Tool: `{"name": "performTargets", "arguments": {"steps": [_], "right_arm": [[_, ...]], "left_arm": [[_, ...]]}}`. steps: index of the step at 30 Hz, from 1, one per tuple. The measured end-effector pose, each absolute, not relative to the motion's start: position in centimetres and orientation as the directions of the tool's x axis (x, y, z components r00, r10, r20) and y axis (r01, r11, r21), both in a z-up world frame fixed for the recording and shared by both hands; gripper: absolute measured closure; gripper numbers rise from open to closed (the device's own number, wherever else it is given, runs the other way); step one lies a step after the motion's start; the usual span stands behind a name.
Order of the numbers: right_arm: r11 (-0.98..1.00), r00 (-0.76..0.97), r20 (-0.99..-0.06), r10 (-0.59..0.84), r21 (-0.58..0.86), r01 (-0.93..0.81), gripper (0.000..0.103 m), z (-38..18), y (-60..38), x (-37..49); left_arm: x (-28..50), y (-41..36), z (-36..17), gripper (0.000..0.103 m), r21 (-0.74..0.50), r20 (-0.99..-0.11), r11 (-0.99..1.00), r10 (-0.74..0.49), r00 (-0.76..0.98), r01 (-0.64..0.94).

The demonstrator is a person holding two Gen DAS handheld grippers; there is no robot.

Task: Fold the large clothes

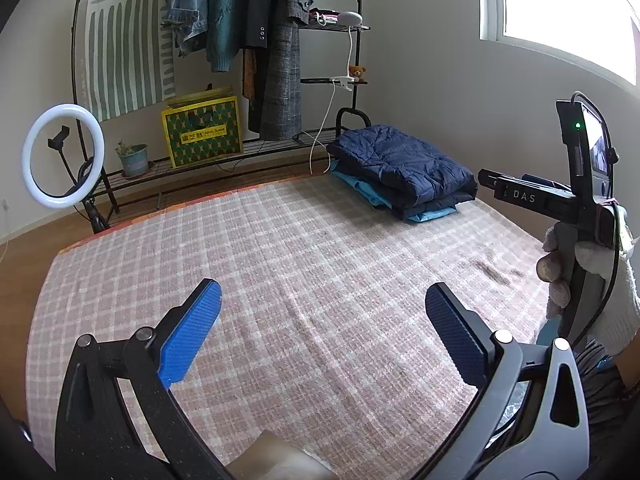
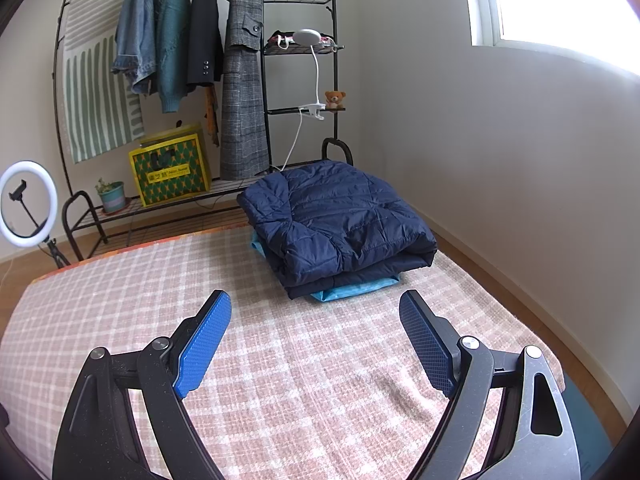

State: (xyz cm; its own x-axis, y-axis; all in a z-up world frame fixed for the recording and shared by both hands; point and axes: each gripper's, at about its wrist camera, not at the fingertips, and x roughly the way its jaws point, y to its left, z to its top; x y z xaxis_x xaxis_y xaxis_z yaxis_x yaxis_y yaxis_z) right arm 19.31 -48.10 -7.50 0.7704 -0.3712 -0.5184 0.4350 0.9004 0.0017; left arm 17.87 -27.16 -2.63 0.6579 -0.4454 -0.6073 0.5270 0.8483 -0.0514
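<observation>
I hold both hand-held grippers, left (image 1: 322, 324) and right (image 2: 316, 336), released and empty. The jacket (image 2: 340, 228) at 12 o'clock looks soft, puffy, slippery; I would grip a hem edge.

Folded jacket (image 2: 340, 220) atop other clothes (image 2: 352, 290) on rug's (image 2: 280, 360) far right, before rack (image 2: 160, 208).
</observation>
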Motion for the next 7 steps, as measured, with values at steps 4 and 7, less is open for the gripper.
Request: {"name": "performTargets", "arguments": {"steps": [4,7], "right_arm": [[0.902,0.771,-0.521,-0.367,0.005,0.433,0.017,-7.53,-48.17,19.39],[0.902,0.77,-0.522,-0.367,0.005,0.433,0.017,-7.57,-48.13,19.39]], "left_arm": [[17.87,-27.25,-2.57,0.0,-0.039,-0.589,0.856,-0.437,0.679,0.516],[17.81,-27.37,-2.59,0.0,-0.04,-0.587,0.856,-0.438,0.681,0.516]]}}
